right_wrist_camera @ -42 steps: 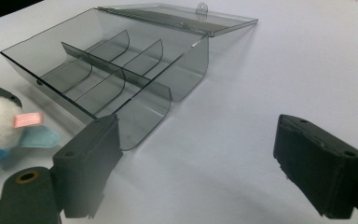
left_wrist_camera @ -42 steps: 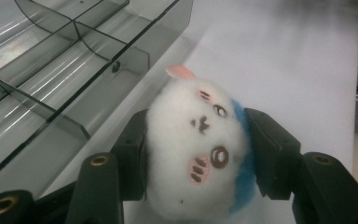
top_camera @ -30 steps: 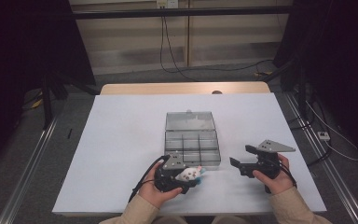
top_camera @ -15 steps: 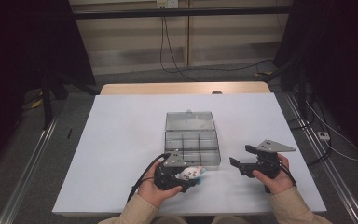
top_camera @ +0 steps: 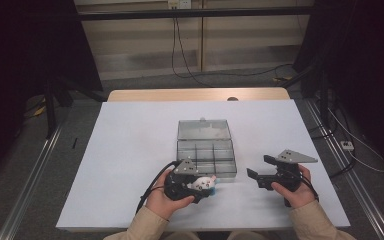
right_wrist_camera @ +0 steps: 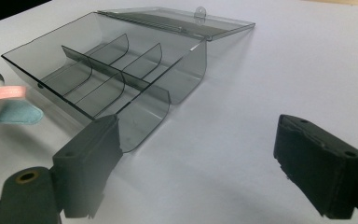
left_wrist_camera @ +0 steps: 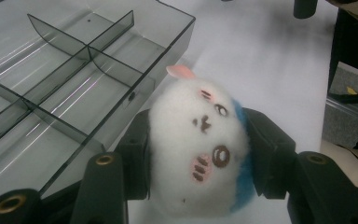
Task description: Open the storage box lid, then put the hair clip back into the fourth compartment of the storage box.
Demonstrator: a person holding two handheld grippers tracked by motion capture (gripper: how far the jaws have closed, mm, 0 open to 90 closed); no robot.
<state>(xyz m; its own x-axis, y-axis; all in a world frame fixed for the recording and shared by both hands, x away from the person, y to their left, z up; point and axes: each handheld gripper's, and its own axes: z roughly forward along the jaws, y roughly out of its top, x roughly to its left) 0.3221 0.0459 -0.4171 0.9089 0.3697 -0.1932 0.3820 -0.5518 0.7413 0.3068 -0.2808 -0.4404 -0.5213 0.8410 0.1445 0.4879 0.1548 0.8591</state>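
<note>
Next to nothing differs from a second ago: both hands sit where they were, near the front edge of the white surface (top_camera: 130, 150). The left tongs (left_wrist_camera: 200, 154) stay clamped on the white plush toy (left_wrist_camera: 198, 144), just beside the front wall of the open clear divided box (top_camera: 206, 150). The right tongs (right_wrist_camera: 196, 163) hang wide apart, empty, near the box.

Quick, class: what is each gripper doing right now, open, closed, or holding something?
Left gripper: closed on a white plush toy, beside the clear divided box.
Right gripper: open, nothing between its jaws.
</note>
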